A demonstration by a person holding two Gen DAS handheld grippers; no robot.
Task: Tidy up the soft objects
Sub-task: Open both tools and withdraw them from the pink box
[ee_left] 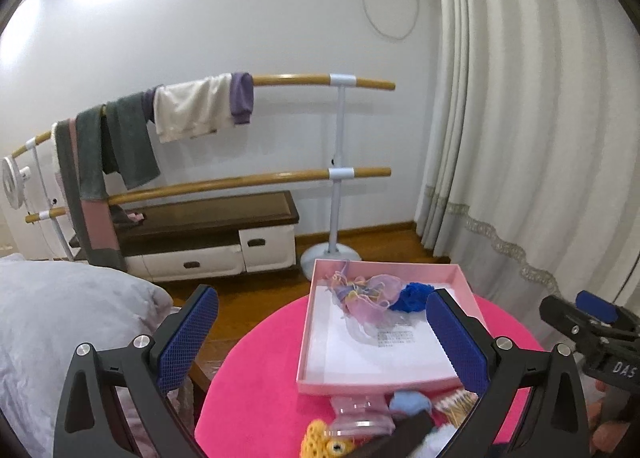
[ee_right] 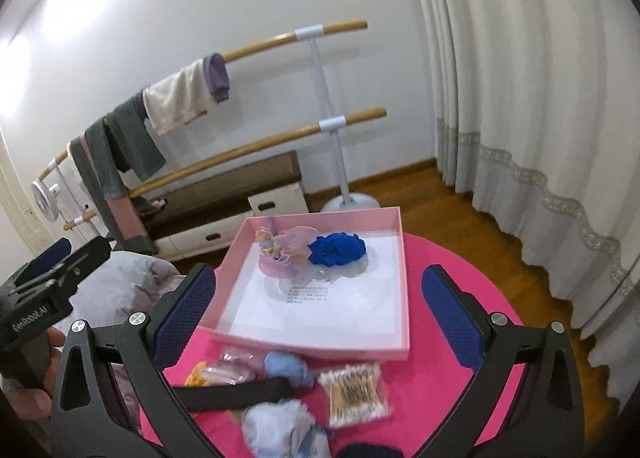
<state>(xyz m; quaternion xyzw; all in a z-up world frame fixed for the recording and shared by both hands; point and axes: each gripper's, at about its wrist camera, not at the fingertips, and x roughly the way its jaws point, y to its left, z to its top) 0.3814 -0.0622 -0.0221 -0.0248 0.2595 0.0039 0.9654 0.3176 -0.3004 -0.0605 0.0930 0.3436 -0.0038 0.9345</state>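
A shallow pink box (ee_right: 394, 350) (ee_left: 304, 338) stands on a round pink table (ee_right: 436, 398) (ee_left: 256, 398). In it lie a pink organza pouch (ee_right: 290, 242) (ee_left: 368, 290) and a blue knitted piece (ee_right: 338, 248) (ee_left: 412, 296). In front of the box lie a light blue soft ball (ee_right: 288, 368) (ee_left: 410, 404), a pale blue cloth (ee_right: 280, 430), a yellow knitted item (ee_left: 318, 438), a clear plastic packet (ee_right: 234, 368), a black strap (ee_right: 236, 392) and a bag of cotton swabs (ee_right: 354, 392). My left gripper (ee_left: 322, 342) and right gripper (ee_right: 318, 314) hover open and empty above the table.
A wooden barre rack (ee_left: 340, 162) with hung clothes stands by the wall, a low bench with drawers (ee_left: 208, 234) behind it. White curtains (ee_left: 540, 138) hang on the right. A grey pillow (ee_left: 60, 318) lies left of the table.
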